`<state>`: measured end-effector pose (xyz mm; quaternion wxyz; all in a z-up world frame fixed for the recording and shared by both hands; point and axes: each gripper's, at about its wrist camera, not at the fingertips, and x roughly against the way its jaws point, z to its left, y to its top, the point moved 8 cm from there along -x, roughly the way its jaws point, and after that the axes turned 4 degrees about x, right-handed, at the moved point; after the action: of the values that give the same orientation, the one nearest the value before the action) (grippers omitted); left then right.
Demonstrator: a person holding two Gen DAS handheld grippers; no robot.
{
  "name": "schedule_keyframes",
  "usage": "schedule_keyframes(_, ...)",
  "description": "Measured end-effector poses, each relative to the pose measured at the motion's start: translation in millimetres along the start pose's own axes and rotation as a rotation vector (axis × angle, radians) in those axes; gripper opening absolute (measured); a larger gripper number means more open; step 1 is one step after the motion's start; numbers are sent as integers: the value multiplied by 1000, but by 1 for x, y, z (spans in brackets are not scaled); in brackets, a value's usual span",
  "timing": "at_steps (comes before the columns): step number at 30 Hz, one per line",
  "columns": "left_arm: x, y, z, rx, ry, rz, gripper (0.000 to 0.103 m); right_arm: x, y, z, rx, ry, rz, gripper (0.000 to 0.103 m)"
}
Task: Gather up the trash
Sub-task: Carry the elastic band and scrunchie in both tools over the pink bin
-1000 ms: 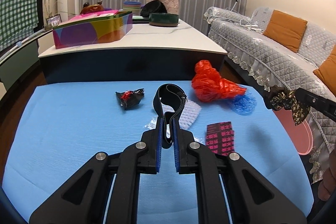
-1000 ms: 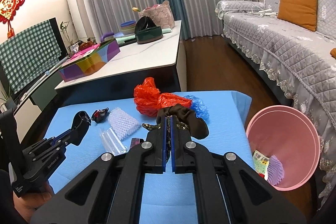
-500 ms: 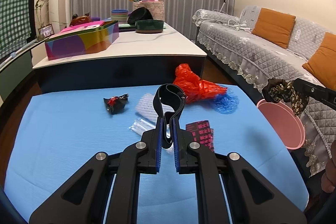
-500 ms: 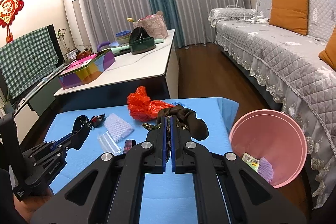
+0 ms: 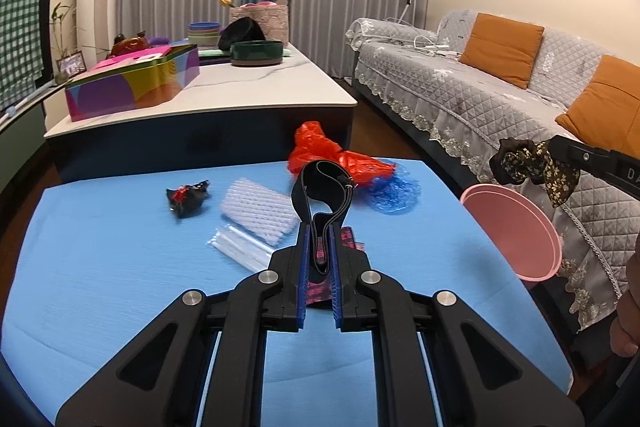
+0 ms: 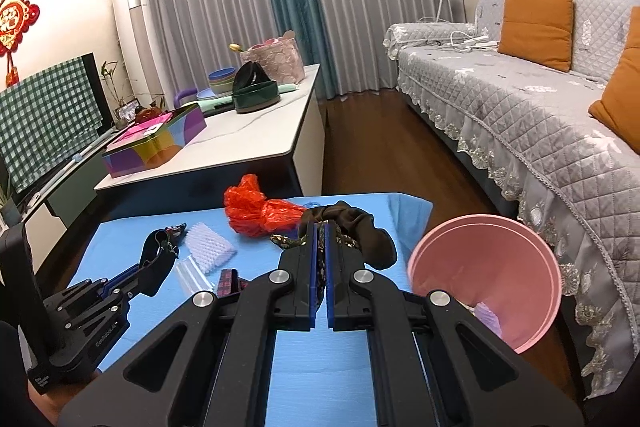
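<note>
Left tool (image 5: 319,241) pinches black strap (image 5: 322,183), loop fwd/up.

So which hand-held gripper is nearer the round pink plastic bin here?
Right. The right hand-held gripper, shut on a dark floral fabric scrunchie, hangs just beside the pink bin's rim. The left hand-held gripper, gripping a black elastic band, sits over the blue table.

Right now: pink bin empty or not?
Not empty. In the right wrist view the pink bin shows a pale purple piece at its bottom; anything more is hidden.
</note>
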<state>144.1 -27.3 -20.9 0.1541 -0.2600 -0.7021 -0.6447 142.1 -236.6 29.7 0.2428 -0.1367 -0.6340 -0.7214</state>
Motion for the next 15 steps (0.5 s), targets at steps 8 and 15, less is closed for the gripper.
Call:
schedule_keyframes(8,-3,2,-22,-22,-31,4,9,7,8,-25,45,-59,11,4)
schedule_keyframes(15,-8,6,-47,-61,-65,10,9,9,15,-53,37,-86,18,4)
